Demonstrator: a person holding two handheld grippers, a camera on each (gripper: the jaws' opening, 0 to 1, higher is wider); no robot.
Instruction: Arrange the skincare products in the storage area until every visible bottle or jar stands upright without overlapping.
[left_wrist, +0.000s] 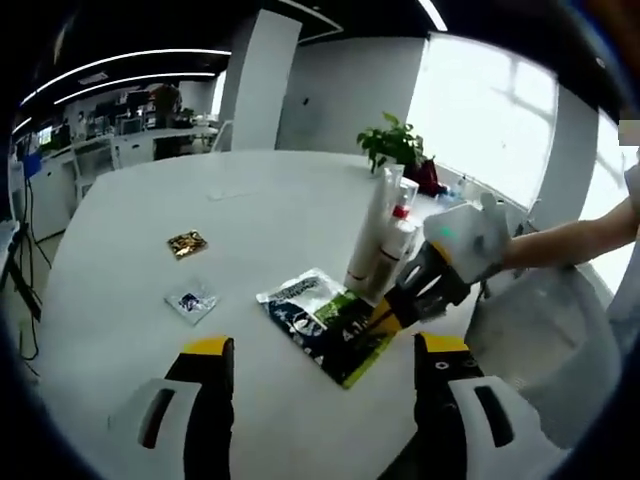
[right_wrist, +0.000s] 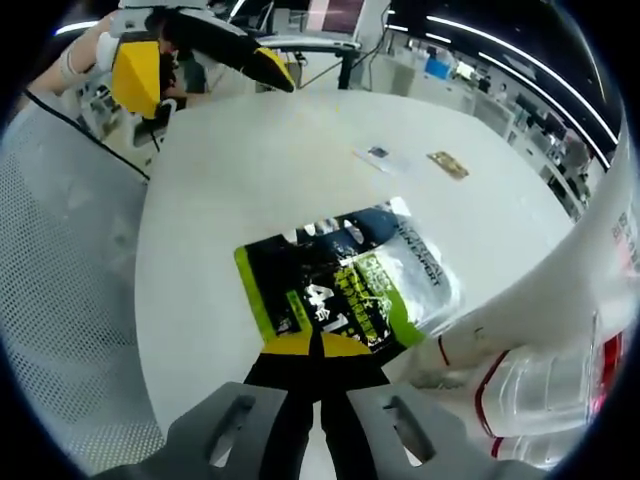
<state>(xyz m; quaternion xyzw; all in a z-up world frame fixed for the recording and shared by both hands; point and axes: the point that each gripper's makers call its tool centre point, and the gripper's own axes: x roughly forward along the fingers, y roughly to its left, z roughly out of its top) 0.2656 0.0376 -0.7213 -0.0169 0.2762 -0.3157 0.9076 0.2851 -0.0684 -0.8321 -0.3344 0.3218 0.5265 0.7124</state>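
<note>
- Right gripper view looks along the right tool (right_wrist: 315, 345), whose two yellow-tipped jaws are pressed together at the near edge of a flat green-and-black packet (right_wrist: 345, 285) lying on the white table (right_wrist: 220, 180). The jaw tips meet right at the packet's edge; whether a lip of the packet is pinched between them I cannot tell.
- Left gripper view has the left tool (left_wrist: 325, 355) with its jaws spread wide and nothing between them, hovering over the table short of the packet (left_wrist: 325, 325).
- From the left tool, the packet lies ahead and slightly to the right, its long axis running diagonally away toward the bottles (left_wrist: 385, 240).
- Those bottles, white ones including one with a red neck, stand upright in a tight cluster just beyond the packet's far end. In the right gripper view they loom close at the right edge (right_wrist: 540, 370), touching or nearly touching the packet's corner.
- The right tool (left_wrist: 400, 305) reaches in from the right side of the left gripper view, held by a gloved hand (left_wrist: 470, 235), and sits against the packet's edge next to the bottles, so it is clearly the nearer one.
- Two small sachets (left_wrist: 190, 300) lie flat well apart from the cluster, off to the left.
- My judgement: the coming move turns on the packet, which lies flat and crowds the bottles' feet.
</note>
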